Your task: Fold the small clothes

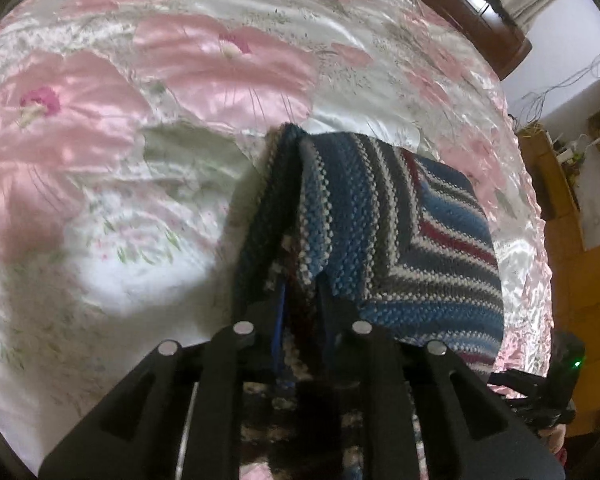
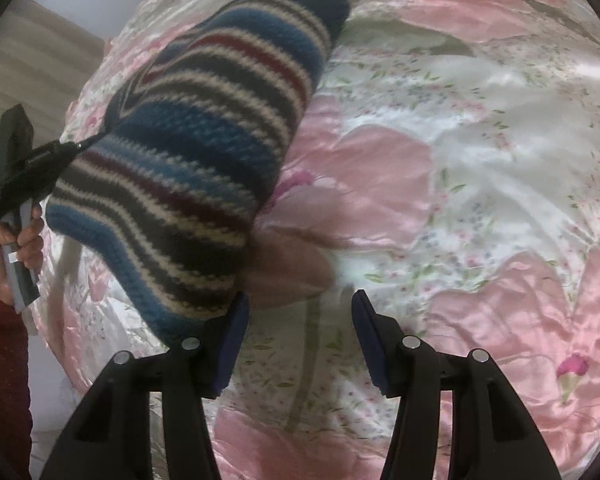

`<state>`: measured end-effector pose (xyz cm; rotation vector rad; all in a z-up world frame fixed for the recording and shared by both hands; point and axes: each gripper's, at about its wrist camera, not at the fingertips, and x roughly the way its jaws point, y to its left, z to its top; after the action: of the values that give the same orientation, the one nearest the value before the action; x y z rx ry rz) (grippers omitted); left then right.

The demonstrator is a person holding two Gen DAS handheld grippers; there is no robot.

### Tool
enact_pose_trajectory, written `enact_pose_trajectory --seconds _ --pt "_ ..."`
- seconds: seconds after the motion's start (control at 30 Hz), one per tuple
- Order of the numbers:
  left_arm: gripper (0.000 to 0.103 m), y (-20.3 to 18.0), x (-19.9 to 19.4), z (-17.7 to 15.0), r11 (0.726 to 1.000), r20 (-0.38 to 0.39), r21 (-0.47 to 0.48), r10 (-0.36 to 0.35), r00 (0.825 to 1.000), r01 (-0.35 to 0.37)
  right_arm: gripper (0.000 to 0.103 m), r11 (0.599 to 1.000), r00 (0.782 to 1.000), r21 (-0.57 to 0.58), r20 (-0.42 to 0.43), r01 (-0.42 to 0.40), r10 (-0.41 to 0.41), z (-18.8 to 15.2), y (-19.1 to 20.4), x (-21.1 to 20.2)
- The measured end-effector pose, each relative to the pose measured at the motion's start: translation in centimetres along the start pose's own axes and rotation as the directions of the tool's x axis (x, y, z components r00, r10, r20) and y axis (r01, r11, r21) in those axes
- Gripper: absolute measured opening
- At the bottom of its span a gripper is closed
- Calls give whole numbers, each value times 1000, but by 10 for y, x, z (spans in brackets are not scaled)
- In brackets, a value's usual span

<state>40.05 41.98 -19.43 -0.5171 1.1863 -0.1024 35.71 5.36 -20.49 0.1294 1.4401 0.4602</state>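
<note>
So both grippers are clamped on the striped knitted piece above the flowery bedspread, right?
Not quite. Only the left gripper grips the striped knit. The right wrist view shows the right gripper open, its fingers apart over the bedspread, holding nothing.

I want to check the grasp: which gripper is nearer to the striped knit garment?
Left. The left gripper is shut on the striped knit garment. The right gripper is open beside it, gripping nothing.

Knit garment [image 2: 188, 152] shows stripes of blue, navy, grey, cream and dark red. Bedspread [image 2: 460, 184] gleams satin pink and white, big pink flowers, tiny green sprigs. Black claws, blue pads [image 2: 374, 344]. Dark red sleeve [image 2: 2, 380].
</note>
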Motion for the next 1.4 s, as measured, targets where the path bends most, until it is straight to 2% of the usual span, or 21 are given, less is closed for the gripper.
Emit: enact_pose_trajectory --seconds 0.07,0.13,0.2,0.27,0.37,0.57,0.6,0.67,0.7,0.73,0.77,0.83,0.9,0.93,0.97,1.03,1.13,1.2,1.3,1.4 --pt "31 0 -12 0 1000 9 2 9 1000 -9 55 1000 1000 -12 3 2 -2 -2 3 -3" --pt "51 -3 -33 -6 1000 30 14 -5 1000 5 59 1000 1000 -14 12 7 -7 -4 4 -7" --pt "63 -10 -52 -18 1000 51 21 -14 999 13 59 1000 1000 -13 23 11 -10 -5 2 -14" --pt "67 -20 -65 -31 999 56 47 -29 998 27 59 1000 999 -8 32 9 -8 -6 3 -17" --pt "70 -35 -71 -54 996 41 92 -16 999 12 59 1000 1000 4 30 0 0 -9 4 -18" --pt "71 -50 -48 -73 987 -31 160 19 999 -14 59 1000 1000 -4 14 -2 3 -13 17 -18" --pt "69 -50 -43 -73 986 -46 166 32 998 -24 59 1000 1000 -5 15 -3 3 -13 18 -18" --pt "52 -47 -33 -72 985 -62 167 55 997 -44 59 1000 1000 -7 18 -1 1 -13 21 -20" --pt "29 -41 -27 -71 987 -82 153 64 995 -51 59 1000 1000 -6 20 -4 4 -12 23 -21" --pt "11 -37 -24 -71 990 -101 138 38 994 -24 59 1000 1000 -6 21 -8 8 -12 25 -22" --pt "11 -29 -24 -70 995 -115 102 -6 993 18 59 1000 1000 -7 23 -12 12 -12 27 -22" --pt "9 -21 -31 -68 996 -111 77 -39 993 48 59 1000 1000 -12 24 -14 14 -11 31 -22" --pt "8 -4 -50 -62 992 -68 28 -120 990 122 59 1000 1000 -20 24 -18 18 -10 36 -21" --pt "8 2 -58 -59 992 -46 29 -123 991 124 59 999 999 -26 24 -21 21 -10 38 -20" --pt "8 5 -62 -58 993 -33 39 -114 993 115 59 999 999 -34 21 -23 24 -9 41 -18" --pt "8 13 -58 -58 997 -31 66 -48 998 50 59 999 1000 -45 13 -25 25 -8 44 -12" --pt "8 22 -21 -68 991 -87 122 66 994 -55 59 999 1000 -40 -4 -28 28 -7 46 0" --pt "9 25 -7 -73 991 -90 117 75 993 -64 59 999 999 -30 -14 -36 36 -8 46 5" --pt "9 22 -10 -74 992 -72 106 73 995 -65 59 999 999 -29 -6 -42 42 -9 46 3" --pt "20 16 -22 -76 993 -73 104 65 995 -58 59 997 997 -10 -4 -72 72 -8 42 0"
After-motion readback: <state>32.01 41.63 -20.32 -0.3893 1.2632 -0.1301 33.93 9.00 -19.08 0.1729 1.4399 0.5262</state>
